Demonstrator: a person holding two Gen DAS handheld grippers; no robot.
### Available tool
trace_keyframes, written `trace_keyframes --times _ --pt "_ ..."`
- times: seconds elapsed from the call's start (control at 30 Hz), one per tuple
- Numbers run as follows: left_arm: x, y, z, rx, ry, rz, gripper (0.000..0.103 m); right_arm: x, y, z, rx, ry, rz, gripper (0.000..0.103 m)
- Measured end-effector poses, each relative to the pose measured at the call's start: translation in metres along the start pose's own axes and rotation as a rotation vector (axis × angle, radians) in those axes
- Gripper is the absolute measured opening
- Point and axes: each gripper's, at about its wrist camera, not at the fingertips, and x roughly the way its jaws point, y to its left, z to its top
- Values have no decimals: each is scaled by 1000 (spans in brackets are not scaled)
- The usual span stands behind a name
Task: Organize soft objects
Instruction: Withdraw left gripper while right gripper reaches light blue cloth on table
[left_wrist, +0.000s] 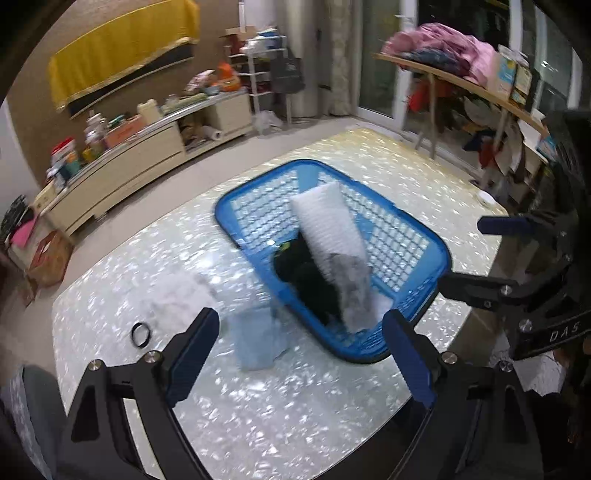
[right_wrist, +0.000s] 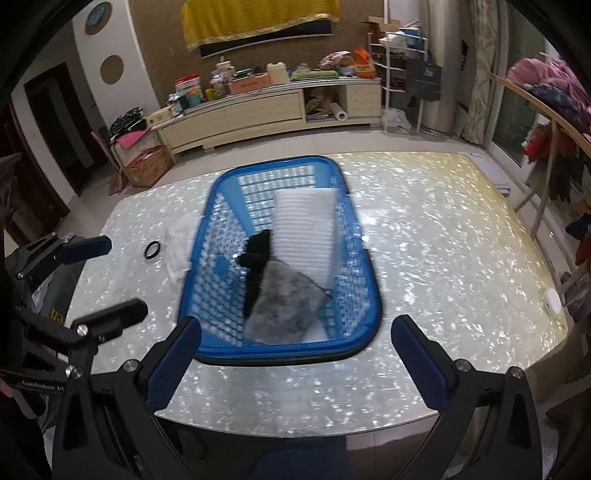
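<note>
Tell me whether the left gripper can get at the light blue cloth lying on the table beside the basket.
Probably yes. The left gripper is open and the light blue cloth lies right between its fingers' line, flat on the table, outside the blue basket. Nothing sits in between.

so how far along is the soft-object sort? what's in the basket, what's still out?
Done: the blue basket holds a white ribbed pad, a grey cloth and a black item.
In hand: nothing; the left hand-held gripper and right hand-held gripper are both open.
Left: a pale blue cloth, a white cloth and a black ring lie on the table.
</note>
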Motion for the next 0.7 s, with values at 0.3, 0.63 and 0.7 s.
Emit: trace_keyframes --times 0.3,0.63,0.7 --pt "-32 42 -26 -105 -40 28 89 12 45 7 -81 19 16 103" --pt "-44 89 -62 -206 -25 52 89 35 87 15 -168 50 45 103" --pt "-44 99 -71 -225 -14 62 89 41 96 15 -188 56 56 103"
